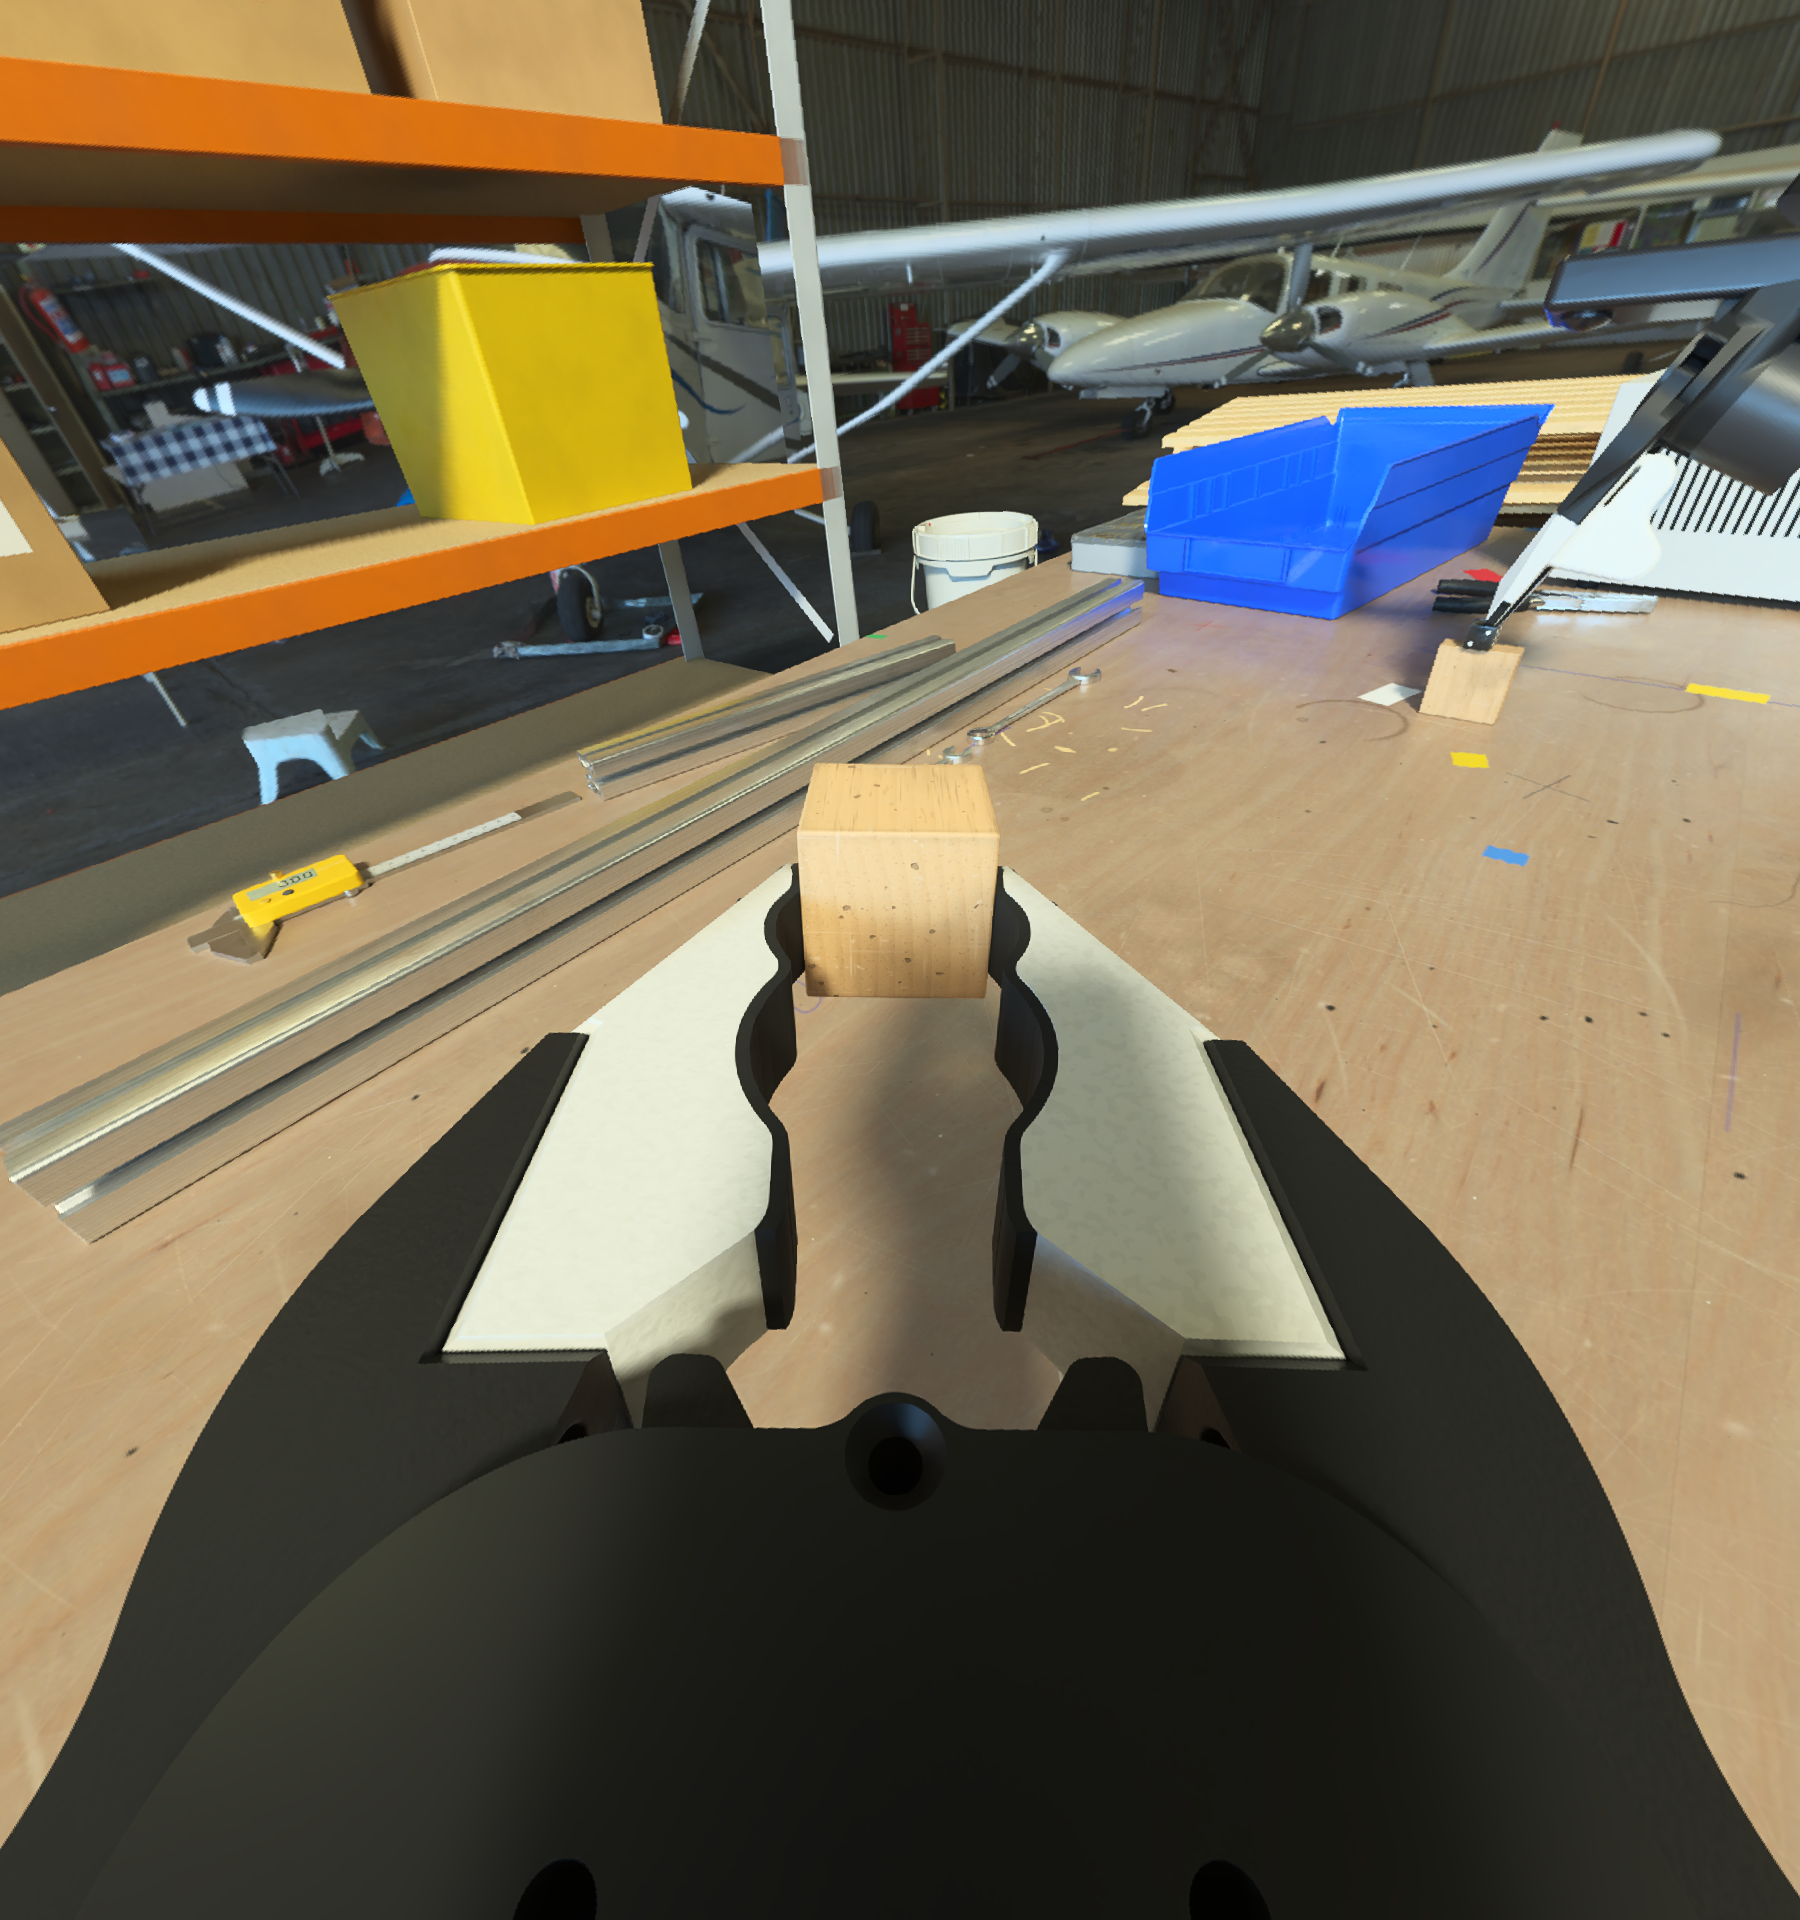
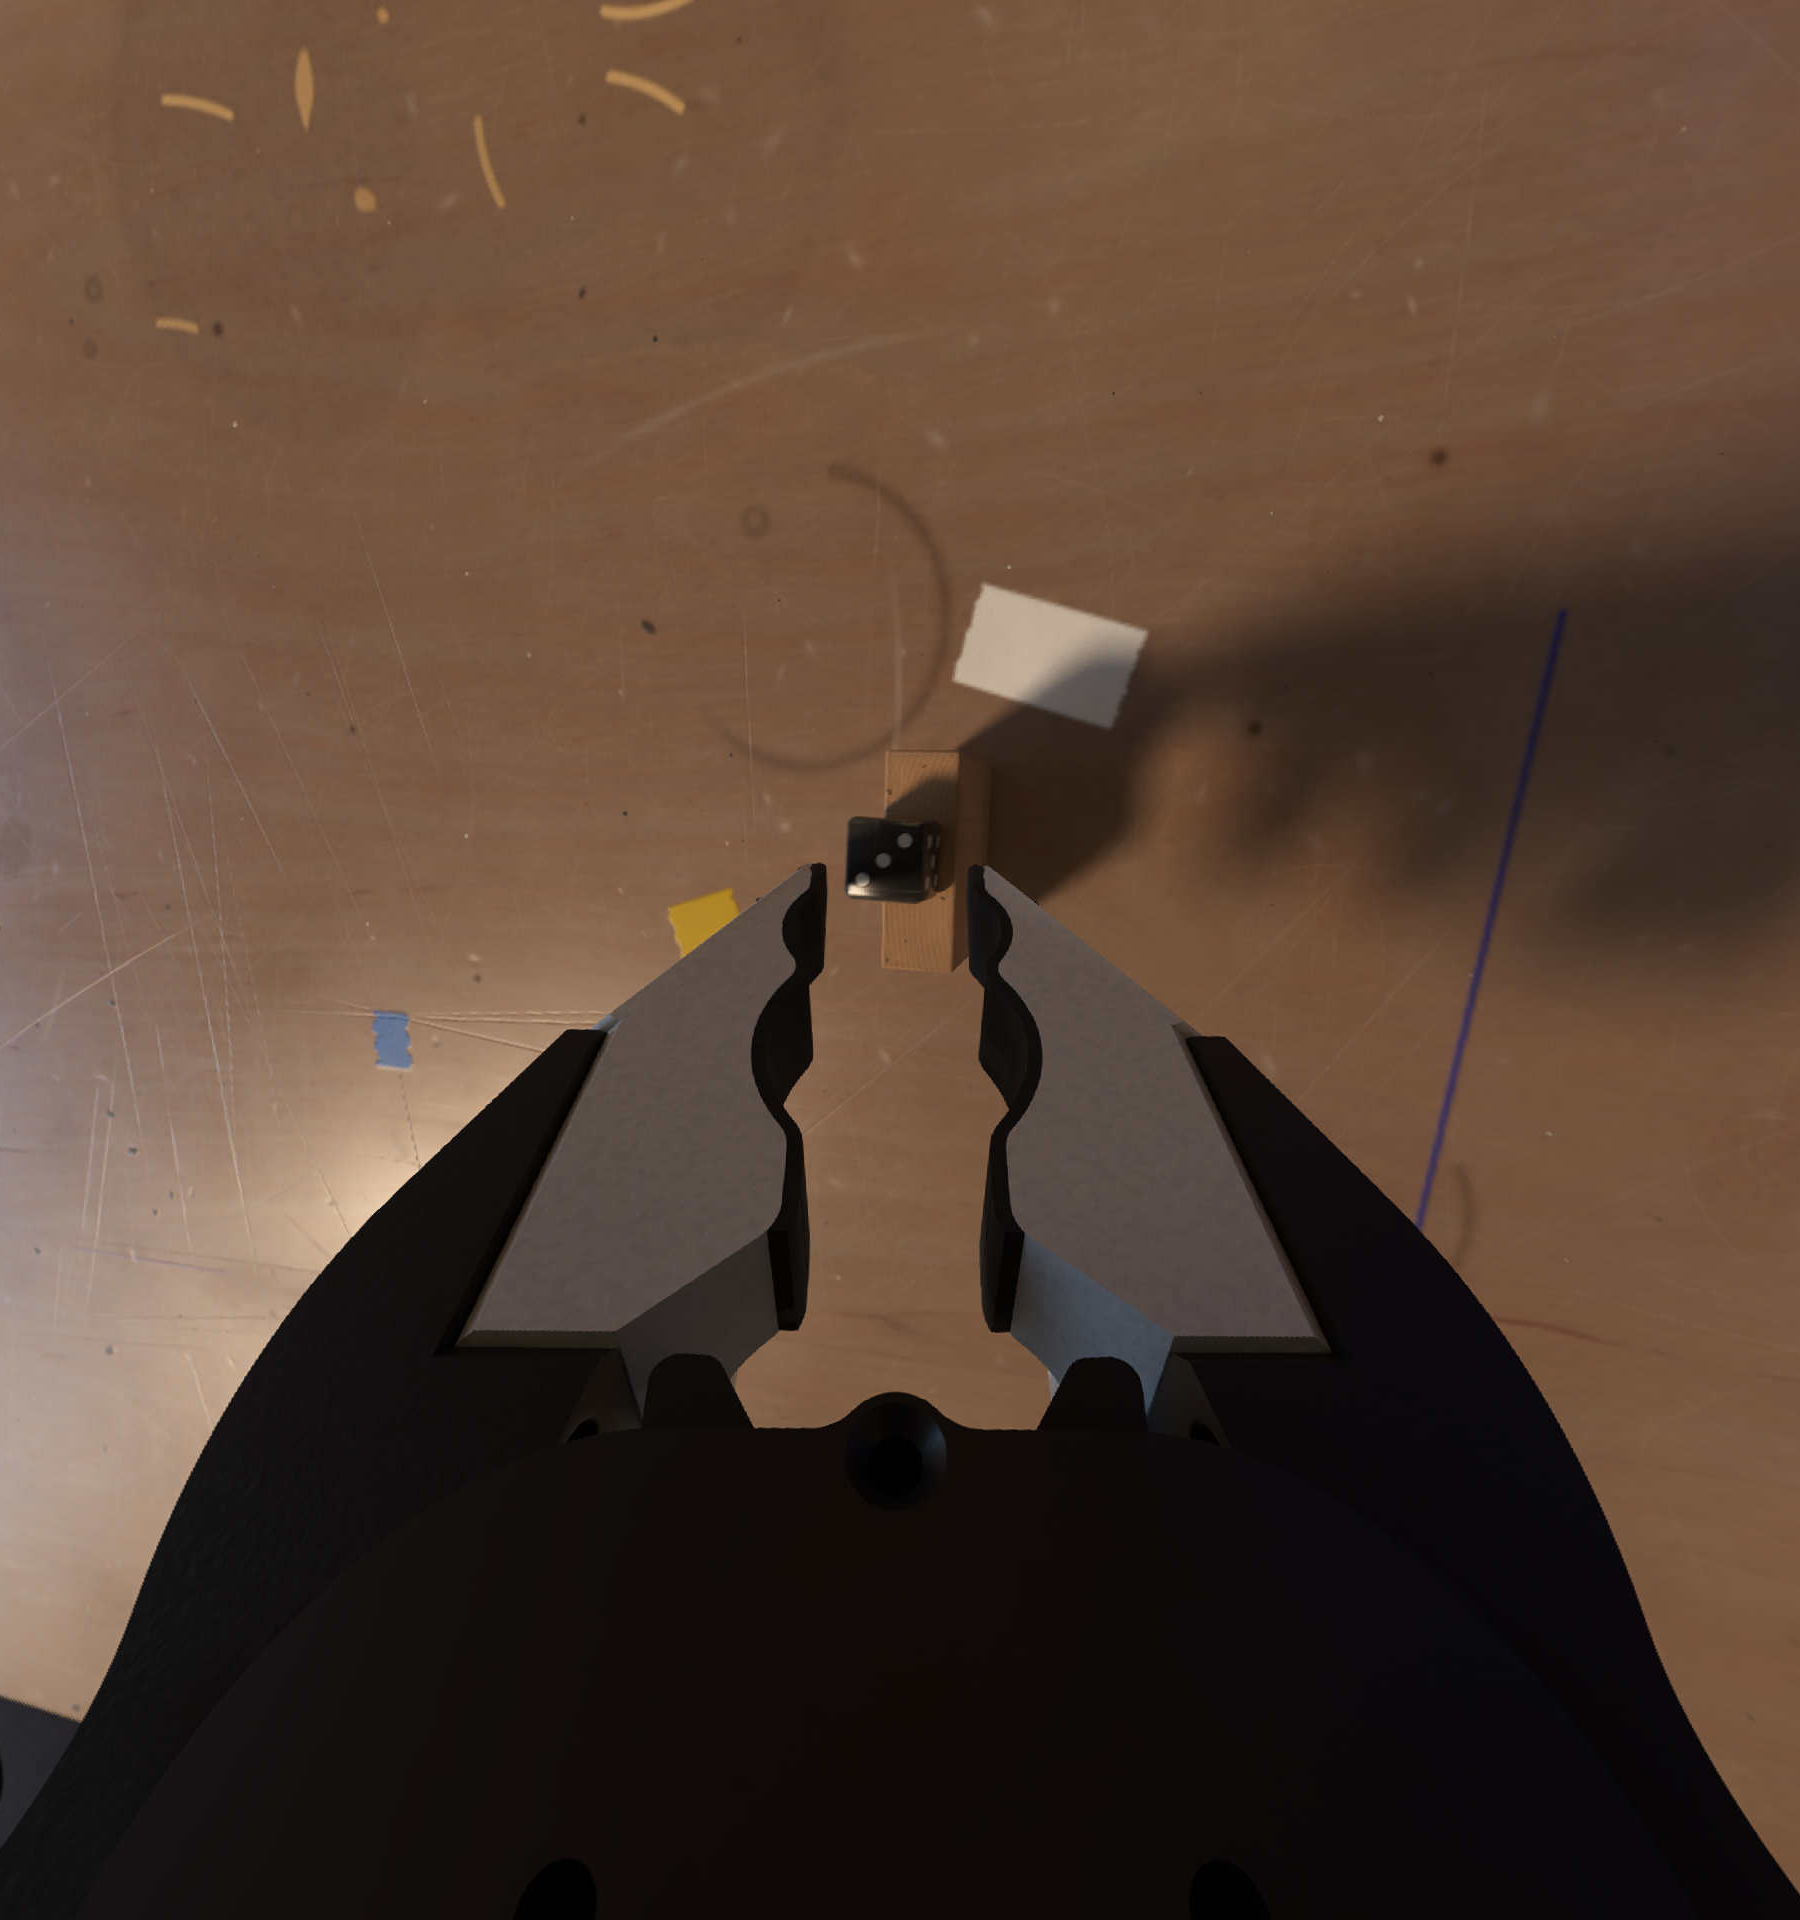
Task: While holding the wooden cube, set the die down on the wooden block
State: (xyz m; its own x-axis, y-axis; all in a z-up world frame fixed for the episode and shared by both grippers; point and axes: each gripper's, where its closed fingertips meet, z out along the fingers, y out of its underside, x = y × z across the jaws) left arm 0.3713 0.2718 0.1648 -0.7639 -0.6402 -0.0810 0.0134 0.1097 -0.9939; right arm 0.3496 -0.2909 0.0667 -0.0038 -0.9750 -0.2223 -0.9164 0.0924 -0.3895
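The left gripper (image 1: 896,925) pinches the cube (image 1: 896,883) above the bench (image 1: 1395,1039). The right gripper's (image 2: 896,883) fingers are spread; the die (image 2: 891,858) sits on the block (image 2: 932,935), overhanging one edge. Small, hard, light: likely tips easily; grip opposite flat faces.

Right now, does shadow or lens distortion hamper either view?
Right wrist view: a broad dark shadow falls right of the wooden block, but the die stays readable. Left wrist view: evenly lit, wooden cube sharp; wide-angle bending curves the shelf edges.
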